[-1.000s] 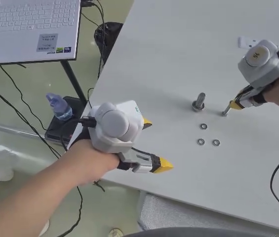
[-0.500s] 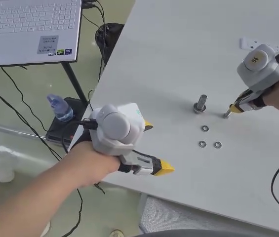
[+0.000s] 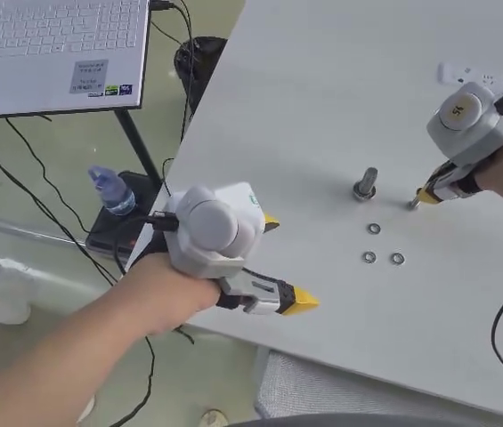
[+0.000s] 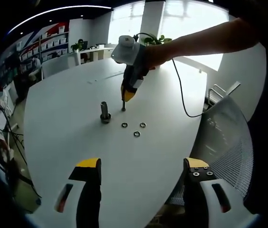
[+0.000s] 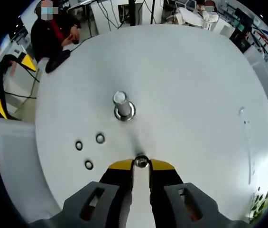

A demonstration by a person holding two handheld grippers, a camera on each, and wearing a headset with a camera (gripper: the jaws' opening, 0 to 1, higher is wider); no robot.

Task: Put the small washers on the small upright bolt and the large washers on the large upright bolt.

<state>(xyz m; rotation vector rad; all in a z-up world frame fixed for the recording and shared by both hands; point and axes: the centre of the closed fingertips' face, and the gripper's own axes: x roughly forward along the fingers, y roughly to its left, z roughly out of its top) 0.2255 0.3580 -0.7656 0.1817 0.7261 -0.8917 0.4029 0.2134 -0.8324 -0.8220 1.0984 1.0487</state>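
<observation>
A large upright bolt stands on the white table with a washer at its base. Just to its right, my right gripper is shut on the small bolt, which stands on the table. Three small washers lie loose in front of the bolts. My left gripper hovers open and empty near the table's left front edge, well short of the washers and the large bolt.
A laptop stands on a stand off the table's left side, with a water bottle and cables on the floor below it. A power strip lies at the table's far right. A mesh chair sits under the front edge.
The head view has shifted a little. Both grippers, the bolts and the washers keep their places relative to one another.
</observation>
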